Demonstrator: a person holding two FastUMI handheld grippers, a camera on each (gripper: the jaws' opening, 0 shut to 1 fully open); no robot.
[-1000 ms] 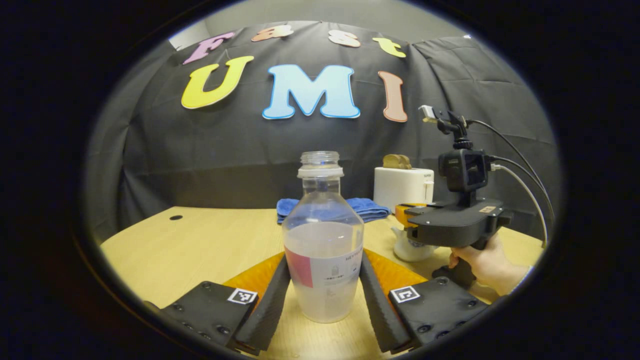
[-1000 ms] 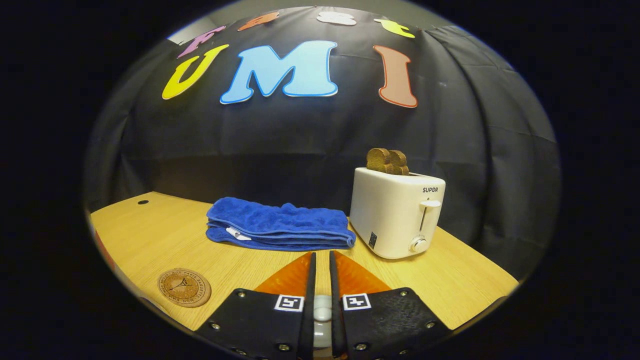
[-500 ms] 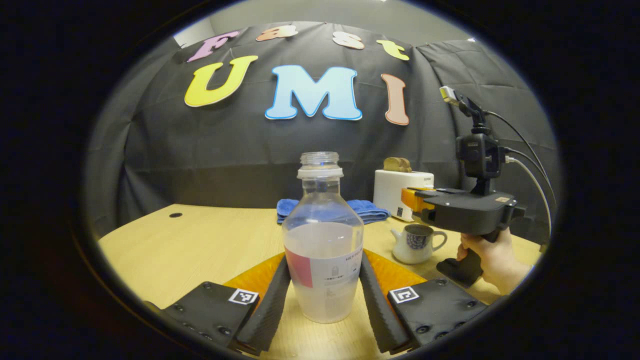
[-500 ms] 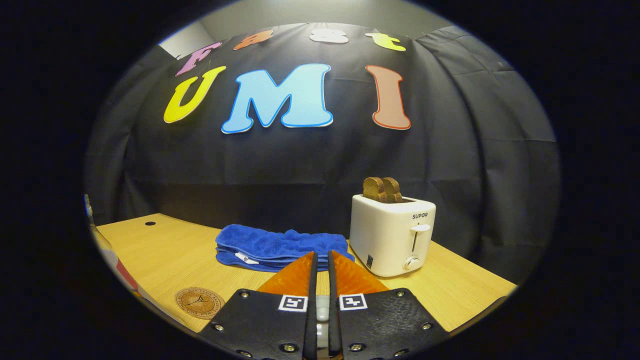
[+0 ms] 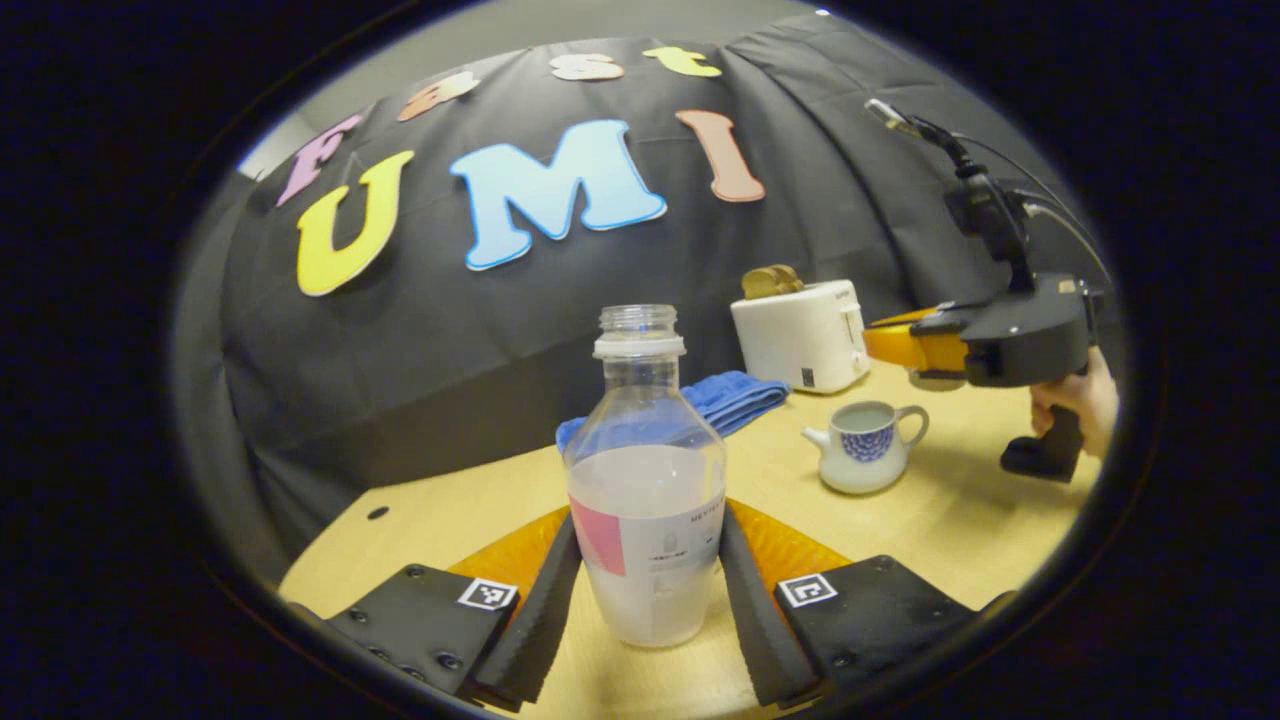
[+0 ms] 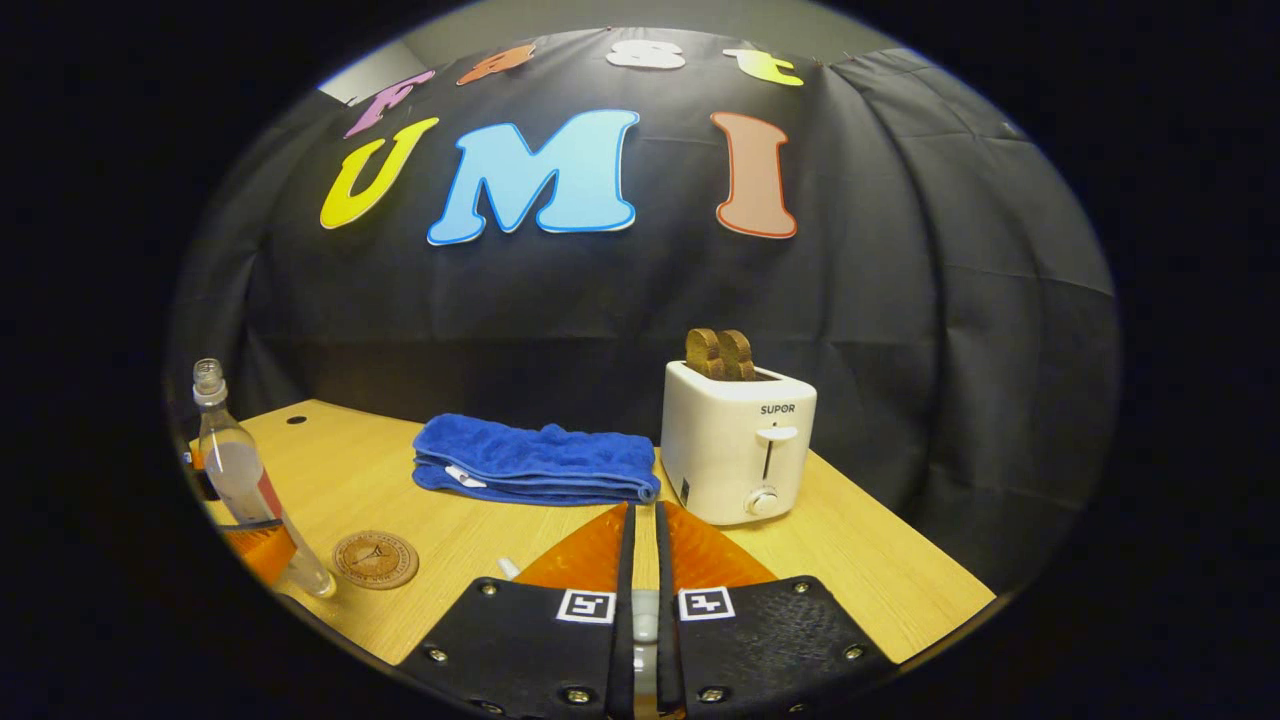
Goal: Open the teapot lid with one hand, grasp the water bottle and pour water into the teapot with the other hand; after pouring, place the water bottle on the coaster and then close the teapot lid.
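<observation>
Left gripper [image 5: 645, 590] clamps both fingers on the uncapped, part-filled water bottle [image 5: 645, 480], held above the wooden table [image 5: 480, 510]. Coaster [image 6: 375, 559] lies on the table near the bottle's base. Teapot [image 5: 865, 447] stands open, lid off, right of the bottle. Right gripper [image 6: 643, 560], held by a hand [image 5: 1080, 395] above the teapot, has its fingers nearly closed on a small pale object, presumably the lid [image 6: 645, 615].

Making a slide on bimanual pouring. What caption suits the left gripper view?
Left gripper grips an uncapped water bottle, tilting toward the open teapot.
</observation>
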